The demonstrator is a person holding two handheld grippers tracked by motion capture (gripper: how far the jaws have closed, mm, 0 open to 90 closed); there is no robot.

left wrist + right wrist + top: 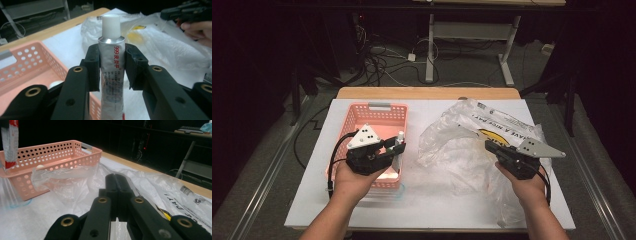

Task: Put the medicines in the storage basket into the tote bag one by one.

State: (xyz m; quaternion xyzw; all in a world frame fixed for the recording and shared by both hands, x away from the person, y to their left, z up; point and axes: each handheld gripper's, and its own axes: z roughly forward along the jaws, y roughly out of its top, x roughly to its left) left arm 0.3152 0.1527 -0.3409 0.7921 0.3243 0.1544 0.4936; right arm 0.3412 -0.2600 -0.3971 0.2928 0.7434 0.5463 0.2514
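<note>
Between my left claw's (pixel 111 65) pads stands a silver metal tube with white ribbed cap (pixel 111 50), clamped; my right claw (pixel 115 185) is pressed together, holding nothing.

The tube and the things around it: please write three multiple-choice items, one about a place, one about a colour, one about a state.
1. Where is the tube?
A. between the left tongs
B. inside the bag
C. flat on the table

2. What colour is the basket?
A. blue
B. pink
C. green

3. How do the right tongs stand?
A. shut
B. wide open
C. clamped on the tube

Key: 1 A, both pads press the tube's sides. 2 B, pink perforated walls in the high view. 3 A, the jaws meet with no gap.
</note>
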